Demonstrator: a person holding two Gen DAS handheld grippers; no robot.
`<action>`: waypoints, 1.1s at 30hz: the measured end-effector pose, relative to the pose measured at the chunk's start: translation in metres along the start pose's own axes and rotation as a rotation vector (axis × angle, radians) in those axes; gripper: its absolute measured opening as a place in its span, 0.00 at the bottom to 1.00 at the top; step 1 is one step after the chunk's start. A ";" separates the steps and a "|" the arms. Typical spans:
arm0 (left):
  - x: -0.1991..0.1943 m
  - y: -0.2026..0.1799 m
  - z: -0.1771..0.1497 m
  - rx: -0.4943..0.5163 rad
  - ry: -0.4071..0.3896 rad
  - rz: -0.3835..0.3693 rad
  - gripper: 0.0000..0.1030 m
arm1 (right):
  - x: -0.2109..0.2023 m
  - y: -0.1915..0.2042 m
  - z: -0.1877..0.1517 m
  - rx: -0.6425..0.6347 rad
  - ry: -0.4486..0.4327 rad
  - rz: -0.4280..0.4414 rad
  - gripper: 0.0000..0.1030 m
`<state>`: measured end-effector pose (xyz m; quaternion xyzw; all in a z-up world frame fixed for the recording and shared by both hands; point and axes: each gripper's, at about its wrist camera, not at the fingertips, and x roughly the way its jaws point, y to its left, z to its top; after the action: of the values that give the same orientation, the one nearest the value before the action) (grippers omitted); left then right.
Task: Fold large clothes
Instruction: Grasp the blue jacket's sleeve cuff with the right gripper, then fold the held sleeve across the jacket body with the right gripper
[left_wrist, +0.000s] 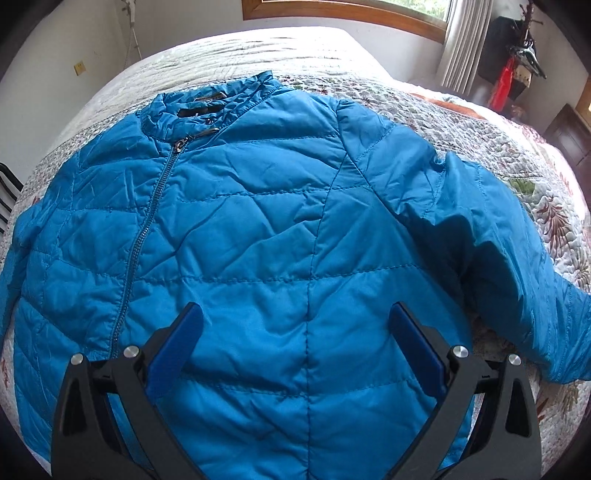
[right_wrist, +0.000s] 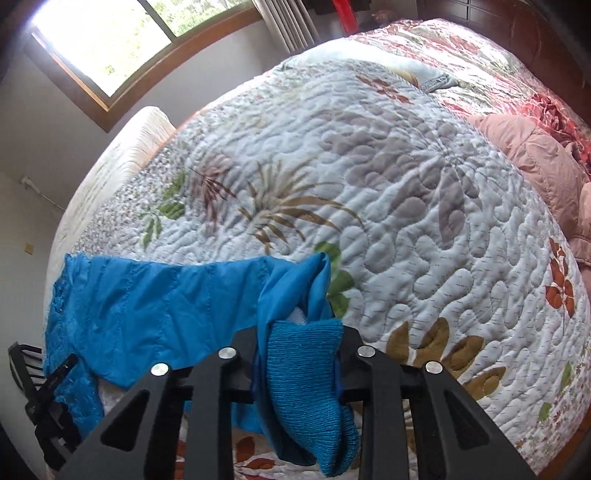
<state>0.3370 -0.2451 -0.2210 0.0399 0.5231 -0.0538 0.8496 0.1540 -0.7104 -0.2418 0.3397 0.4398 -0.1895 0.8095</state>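
A blue quilted jacket (left_wrist: 258, 221) lies front up on the bed, zipper (left_wrist: 147, 221) left of centre, collar at the far side. Its right sleeve (left_wrist: 517, 240) stretches out to the right. My left gripper (left_wrist: 295, 314) is open and empty, hovering over the jacket's lower body. My right gripper (right_wrist: 299, 332) is shut on the sleeve's knitted blue cuff (right_wrist: 306, 362), with the sleeve (right_wrist: 166, 302) trailing left across the quilt. The right fingertips are hidden by the cuff fabric.
A white floral quilt (right_wrist: 406, 184) covers the bed. A pink folded duvet (right_wrist: 546, 162) lies at the far right. A window (right_wrist: 110, 37) and curtain are behind the bed. A dark chair (right_wrist: 40, 387) stands at the bed's left edge.
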 end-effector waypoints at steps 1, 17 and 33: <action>-0.003 0.002 0.001 0.002 -0.006 0.001 0.97 | -0.006 0.012 0.000 -0.021 -0.015 0.018 0.26; -0.011 0.055 0.012 -0.041 -0.019 0.040 0.97 | 0.032 0.235 -0.033 -0.478 0.065 0.146 0.26; -0.015 0.072 0.013 -0.062 -0.016 -0.022 0.97 | 0.025 0.289 -0.054 -0.532 0.143 0.439 0.43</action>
<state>0.3518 -0.1742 -0.2007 0.0075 0.5180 -0.0473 0.8541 0.3109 -0.4702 -0.1724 0.2159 0.4457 0.1346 0.8583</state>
